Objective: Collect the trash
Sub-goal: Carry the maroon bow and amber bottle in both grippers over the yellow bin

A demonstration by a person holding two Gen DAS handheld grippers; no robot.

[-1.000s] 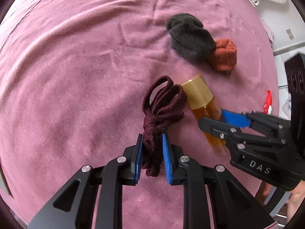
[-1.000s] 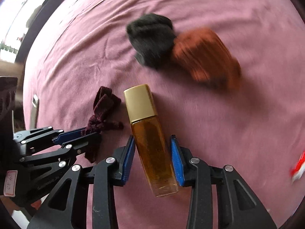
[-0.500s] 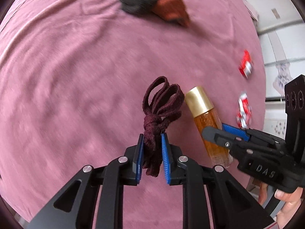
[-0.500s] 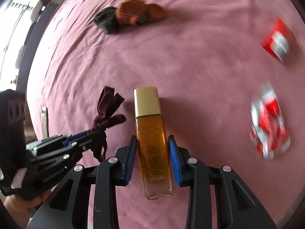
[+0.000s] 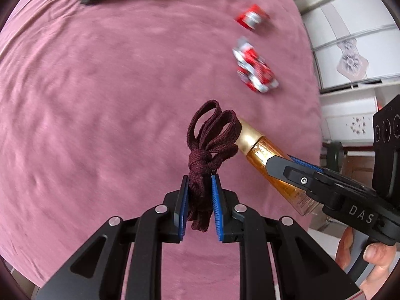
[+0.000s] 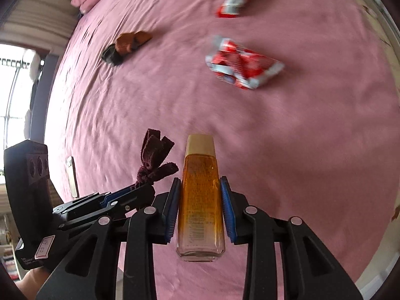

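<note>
One knotted cord [image 5: 208, 150], one amber bottle [image 6: 201, 195], two red wrappers [image 6: 242, 66].

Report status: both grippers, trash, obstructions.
Left hand-held gripper shut on maroon cord. Right hand-held gripper shut on amber bottle. Red wrappers on bedspread.

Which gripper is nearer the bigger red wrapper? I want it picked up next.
Right, probably. The right gripper, holding the bottle, sits on the wrapper's side; the left gripper, holding the cord, is farther over.
</note>
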